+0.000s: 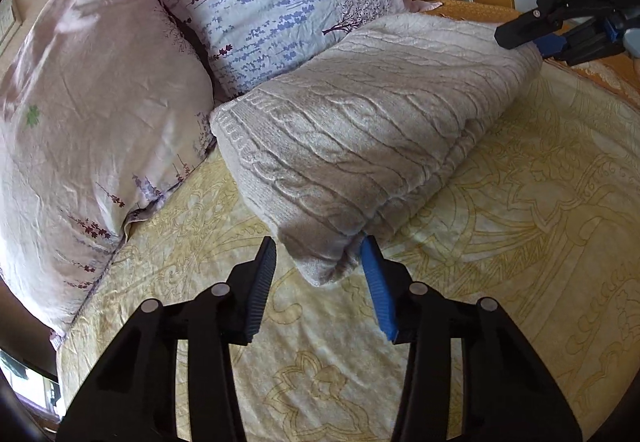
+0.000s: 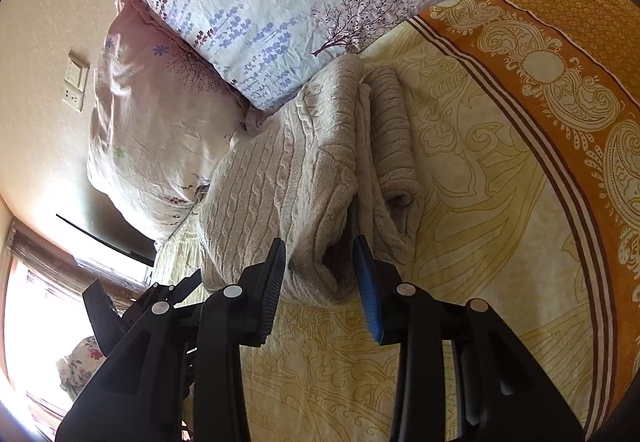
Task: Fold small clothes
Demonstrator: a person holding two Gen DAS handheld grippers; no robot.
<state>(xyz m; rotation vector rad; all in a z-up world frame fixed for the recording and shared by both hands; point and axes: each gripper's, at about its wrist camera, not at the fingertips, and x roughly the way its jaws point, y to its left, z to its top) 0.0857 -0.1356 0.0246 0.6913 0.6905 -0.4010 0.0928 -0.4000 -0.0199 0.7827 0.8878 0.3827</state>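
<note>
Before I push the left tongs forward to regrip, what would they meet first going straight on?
The near corner of the folded beige sweater. The left tongs stand open, and that corner already sits between their tips on the yellow bedspread, so contact looks almost immediate, though depth is hard to judge.

bed: yellow patterned bedspread with an orange border, runs under both sets of jaws
sweater: folded beige cable-knit, right ahead of the jaws
pillows: two floral ones just past it
</note>
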